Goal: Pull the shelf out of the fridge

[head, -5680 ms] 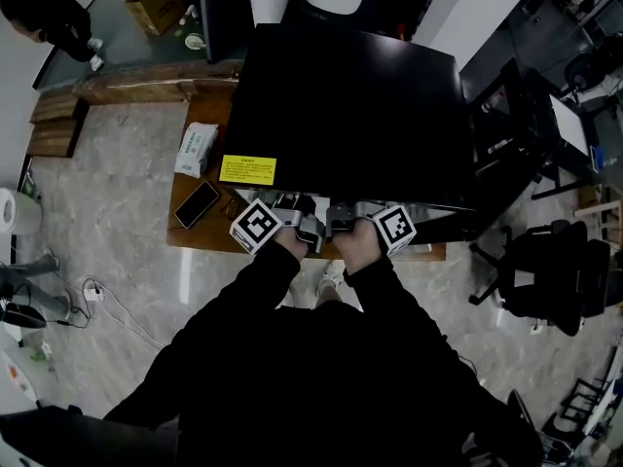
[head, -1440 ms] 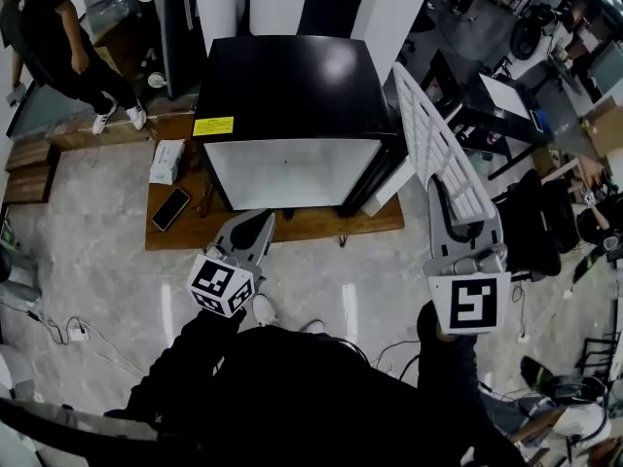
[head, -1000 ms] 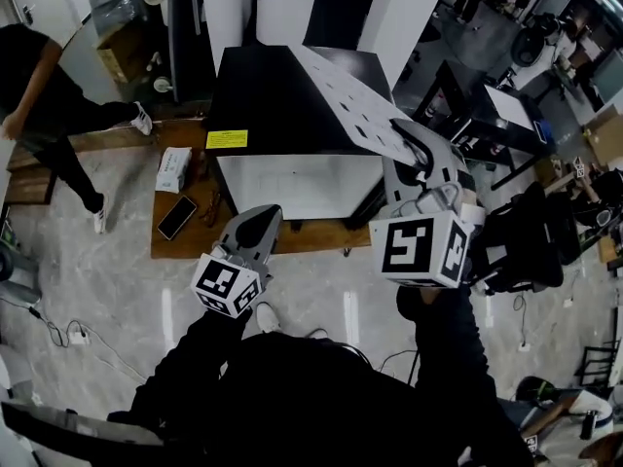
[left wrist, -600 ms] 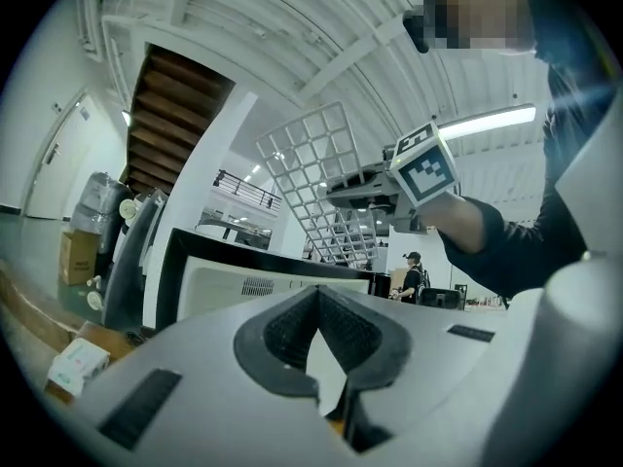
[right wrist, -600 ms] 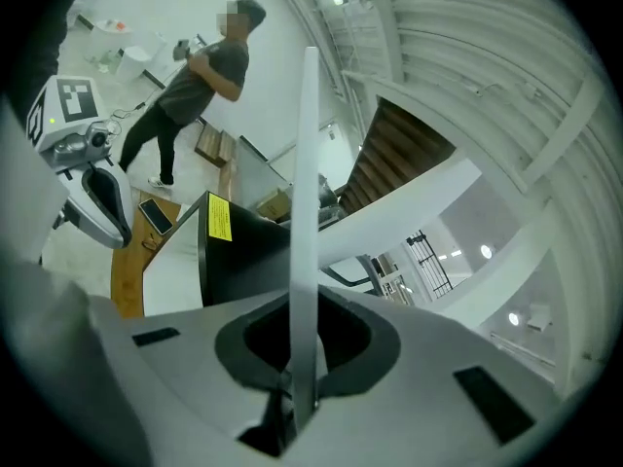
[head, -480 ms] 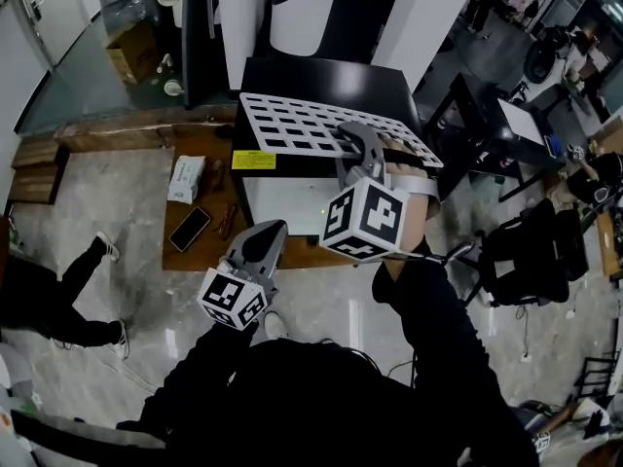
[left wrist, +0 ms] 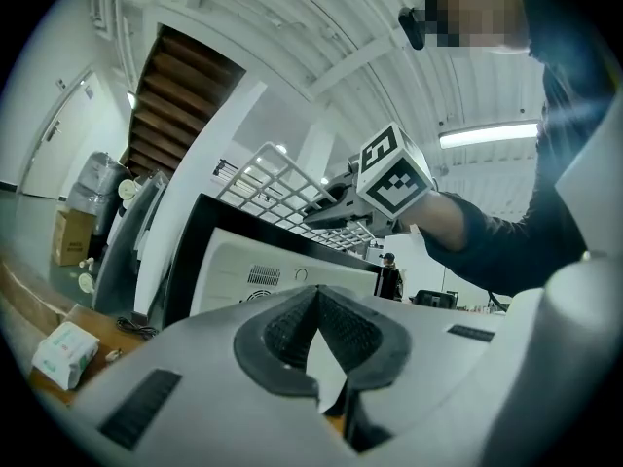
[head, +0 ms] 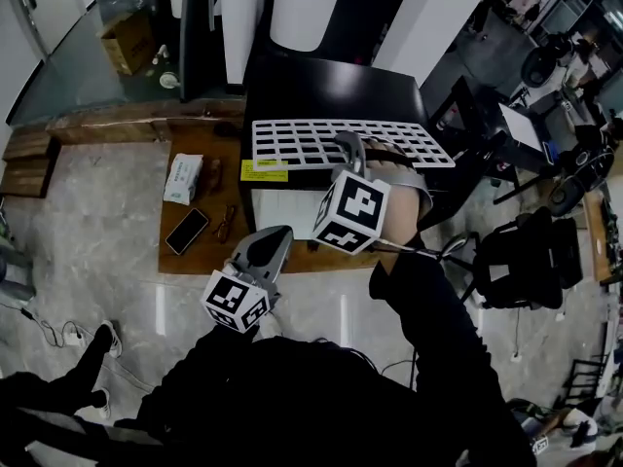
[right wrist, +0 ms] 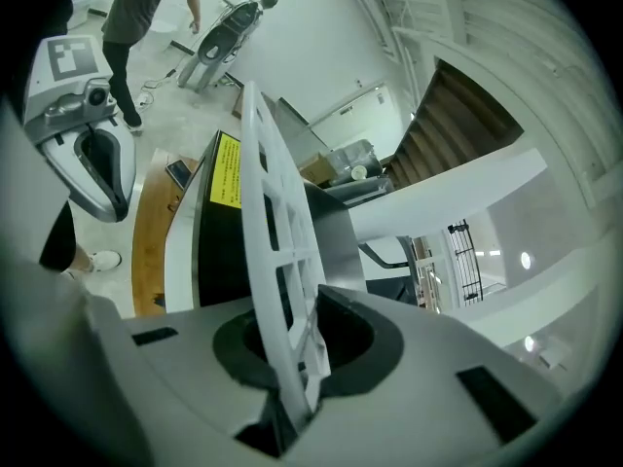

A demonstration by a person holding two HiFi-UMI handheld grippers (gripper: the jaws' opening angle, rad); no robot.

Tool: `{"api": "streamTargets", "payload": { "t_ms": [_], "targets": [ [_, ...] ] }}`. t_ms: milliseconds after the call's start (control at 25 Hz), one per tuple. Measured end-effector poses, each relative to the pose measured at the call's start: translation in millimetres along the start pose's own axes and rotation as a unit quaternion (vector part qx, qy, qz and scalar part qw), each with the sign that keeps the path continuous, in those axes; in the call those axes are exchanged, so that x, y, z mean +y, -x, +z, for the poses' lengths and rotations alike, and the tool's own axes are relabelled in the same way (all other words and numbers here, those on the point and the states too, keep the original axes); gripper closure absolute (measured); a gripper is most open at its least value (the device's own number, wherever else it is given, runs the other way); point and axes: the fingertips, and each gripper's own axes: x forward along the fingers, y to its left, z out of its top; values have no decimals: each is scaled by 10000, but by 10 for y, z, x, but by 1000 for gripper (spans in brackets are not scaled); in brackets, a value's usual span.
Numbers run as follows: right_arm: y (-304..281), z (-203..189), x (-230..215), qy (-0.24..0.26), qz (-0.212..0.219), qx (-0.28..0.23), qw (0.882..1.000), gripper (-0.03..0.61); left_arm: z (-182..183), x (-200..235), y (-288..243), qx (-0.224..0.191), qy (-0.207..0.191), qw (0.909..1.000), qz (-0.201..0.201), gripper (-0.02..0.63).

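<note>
The white grid shelf (head: 341, 144) lies flat above the top of the black mini fridge (head: 331, 90), whose white door faces me and is closed. My right gripper (head: 348, 150) holds the shelf's near edge; its jaws are opening, and the shelf (right wrist: 268, 193) still sits between the pads in the right gripper view, edge-on. My left gripper (head: 273, 237) hangs lower, in front of the fridge, shut with nothing in it. In the left gripper view the shut jaws point at the fridge door (left wrist: 282, 270), with the shelf (left wrist: 263, 178) and the right gripper above.
The fridge stands on a low wooden platform (head: 195, 256) that carries a phone (head: 187, 231) and a tissue pack (head: 184, 178). A black office chair (head: 526, 256) and desks stand at the right. A person's foot (head: 97, 343) shows at the lower left.
The right gripper has swung the shelf from upright at the fridge's right side to flat over the fridge top. The left gripper has hardly moved. A person walked off at the left.
</note>
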Motion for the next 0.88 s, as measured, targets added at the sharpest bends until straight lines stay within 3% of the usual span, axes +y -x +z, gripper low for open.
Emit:
{"api": "streamTargets", "payload": {
  "t_ms": [200,320,600,760,880],
  "targets": [
    [-92,38,3,265,435,-5,9987,522,-24,115,-44,19,127,9999,-37,607],
    [-112,40,46,540,1124,-52,9922,487,-58,149,-66,31,171,9998,-107,607],
    [-6,11,211,605,2935,-291,9536,326,-72,198,-89,23,309,9993,-228,607],
    [-5,24,340,554,3503,-377,9342,259,-88,207,-97,30,405,9988,-281,607],
    [-35,19,350,421,3710,-447,9266,251,-87,219,-112,38,477,9983,-330,607]
  ]
}}
